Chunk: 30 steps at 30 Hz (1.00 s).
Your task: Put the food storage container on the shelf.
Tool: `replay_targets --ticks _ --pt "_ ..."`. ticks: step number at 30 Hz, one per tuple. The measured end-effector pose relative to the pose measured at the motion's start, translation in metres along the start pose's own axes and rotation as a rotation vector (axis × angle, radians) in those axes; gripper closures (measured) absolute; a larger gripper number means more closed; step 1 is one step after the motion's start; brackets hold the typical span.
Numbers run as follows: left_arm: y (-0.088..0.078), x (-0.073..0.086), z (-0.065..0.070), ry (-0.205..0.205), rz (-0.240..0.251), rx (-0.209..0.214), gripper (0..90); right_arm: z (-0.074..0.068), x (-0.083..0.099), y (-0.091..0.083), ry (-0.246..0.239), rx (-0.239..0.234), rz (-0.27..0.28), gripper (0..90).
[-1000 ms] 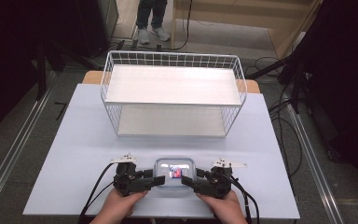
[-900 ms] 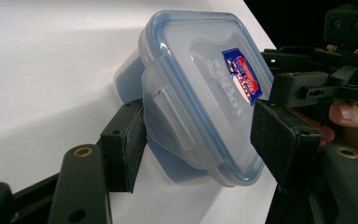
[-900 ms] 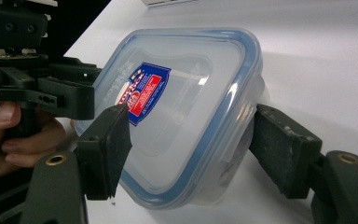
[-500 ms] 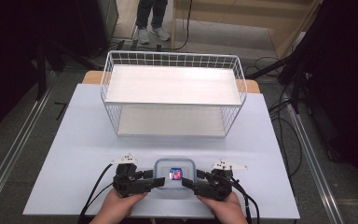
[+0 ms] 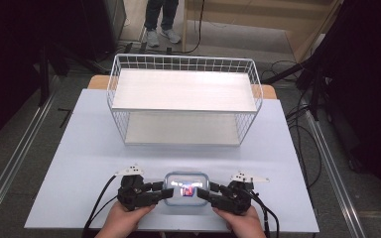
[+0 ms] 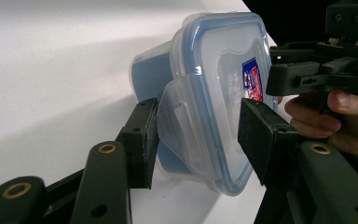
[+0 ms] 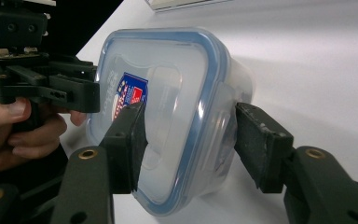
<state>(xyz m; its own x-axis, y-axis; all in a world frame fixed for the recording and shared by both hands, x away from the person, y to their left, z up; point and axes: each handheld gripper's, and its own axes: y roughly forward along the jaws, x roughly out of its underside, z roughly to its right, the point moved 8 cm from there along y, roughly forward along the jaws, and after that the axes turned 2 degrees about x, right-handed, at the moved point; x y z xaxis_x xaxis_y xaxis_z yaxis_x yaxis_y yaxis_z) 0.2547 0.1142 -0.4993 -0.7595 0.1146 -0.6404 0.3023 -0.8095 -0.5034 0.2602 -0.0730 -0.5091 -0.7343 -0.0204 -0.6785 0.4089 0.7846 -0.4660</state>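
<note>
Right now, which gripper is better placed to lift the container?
Right, probably: the right gripper, jaws just closing, presses the container at lid and clip; the left gripper, also closing, brackets it with less certain contact.

We see a white wire basket (image 5: pixel 183 99) holding a pale shelf board at the far side of our light table (image 5: pixel 79 148); beyond it, someone's shoes (image 5: pixel 159 33) on the floor.

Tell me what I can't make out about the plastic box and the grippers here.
- What is inside the plastic box: its frosted lid hides it.
- Label wording: too small, partly behind the far gripper.
- Whether the left gripper and right gripper pads already press the box: a slight gap or contact, unclear.
- The person's forearms: cut off by the high view's bottom edge.
</note>
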Motion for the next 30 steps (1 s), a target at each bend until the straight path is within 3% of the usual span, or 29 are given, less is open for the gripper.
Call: replay_targets --ticks 4,9,10,11,18,22,30 --pt "-0.001 -0.001 0.002 0.019 0.011 -0.01 50.9 0.0 0.0 -0.002 0.004 0.003 0.007 48.3" --pt "-0.002 -0.003 0.005 0.096 0.019 -0.05 52.0 -0.002 -0.002 -0.005 -0.013 0.013 0.018 50.5" --pt "-0.002 -0.003 0.005 0.096 0.019 -0.05 52.1 -0.002 -0.002 -0.005 -0.013 0.013 0.018 50.5" --pt "-0.002 -0.003 0.005 0.123 0.015 -0.067 52.1 -0.003 -0.003 -0.005 -0.026 0.019 0.024 50.7" --pt "-0.003 -0.005 0.006 0.195 0.026 -0.099 51.9 -0.005 -0.004 -0.004 -0.074 0.04 0.032 50.5" --pt "-0.004 -0.006 0.007 0.203 0.047 -0.103 51.9 -0.006 -0.005 -0.004 -0.086 0.045 0.04 50.3" --pt "-0.01 -0.016 0.014 0.276 0.101 -0.127 51.8 -0.012 -0.016 -0.007 -0.149 0.055 0.108 49.3"
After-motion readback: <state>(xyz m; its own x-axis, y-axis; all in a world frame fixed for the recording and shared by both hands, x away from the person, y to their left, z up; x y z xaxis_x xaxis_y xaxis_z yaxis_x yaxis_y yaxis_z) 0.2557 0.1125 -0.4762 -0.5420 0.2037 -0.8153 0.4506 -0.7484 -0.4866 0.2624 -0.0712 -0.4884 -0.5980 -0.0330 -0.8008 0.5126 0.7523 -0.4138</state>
